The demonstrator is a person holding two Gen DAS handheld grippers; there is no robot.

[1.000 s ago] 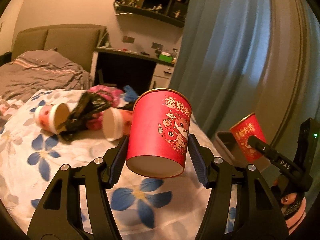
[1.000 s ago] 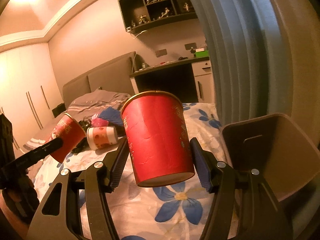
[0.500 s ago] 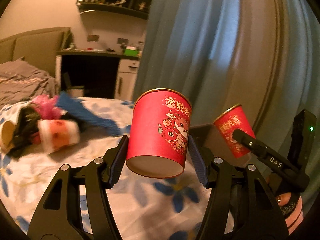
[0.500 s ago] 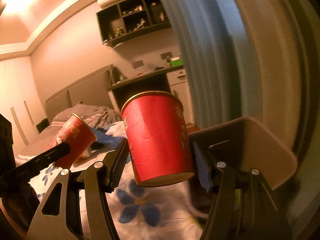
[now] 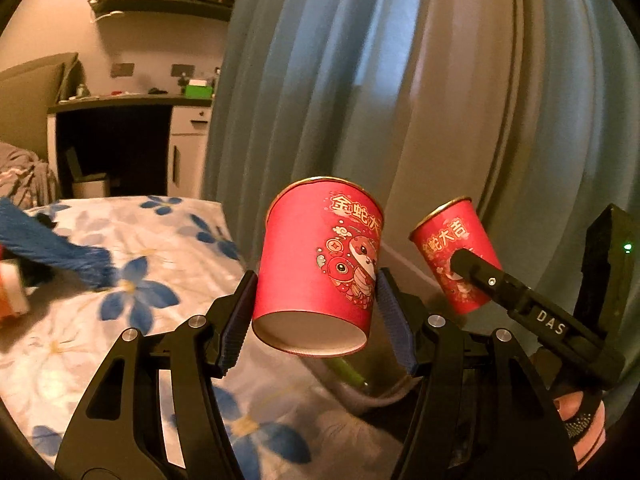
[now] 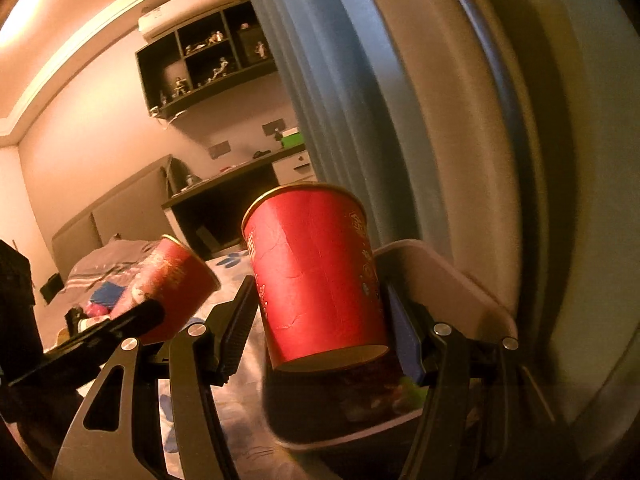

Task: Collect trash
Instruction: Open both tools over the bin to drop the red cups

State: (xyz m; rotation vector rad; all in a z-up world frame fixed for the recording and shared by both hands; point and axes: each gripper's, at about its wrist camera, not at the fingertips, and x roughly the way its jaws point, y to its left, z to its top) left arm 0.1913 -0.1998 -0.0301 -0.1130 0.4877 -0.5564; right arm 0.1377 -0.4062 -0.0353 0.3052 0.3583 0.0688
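- While both hands carry a cup, the thing that matters most is where the bin [image 6: 472, 284] lies from each cup.
- In the right wrist view the right gripper [image 6: 320, 320] has its fingers part way open, and they squeeze a red cup [image 6: 316, 276] from both sides.
- This cup stands almost straight up, mouth at the top, leaning a little to the left of the frame.
- The bin is in the lower right of that frame, right behind and under the cup. Its open top shows some dark trash and a bit of green inside.
- So the right cup looks nearest to the bin. I think a short push ahead and then letting go would drop it in.
- In the left wrist view the left gripper [image 5: 316, 308] also has its fingers part way open, tight on a red cup with a cartoon snake [image 5: 320, 264].
- That cup is upright too, in the middle of the frame.
- The bin is mostly hidden there; only a dark bit with something green shows in the lower middle, under the cup and to its right.
- The bed [image 5: 132, 320] with blue flowers fills the lower left of the left view, and the curtain [image 5: 400, 80] hangs behind.
- More trash lies on the bed at the far left edge, too blurry to name.
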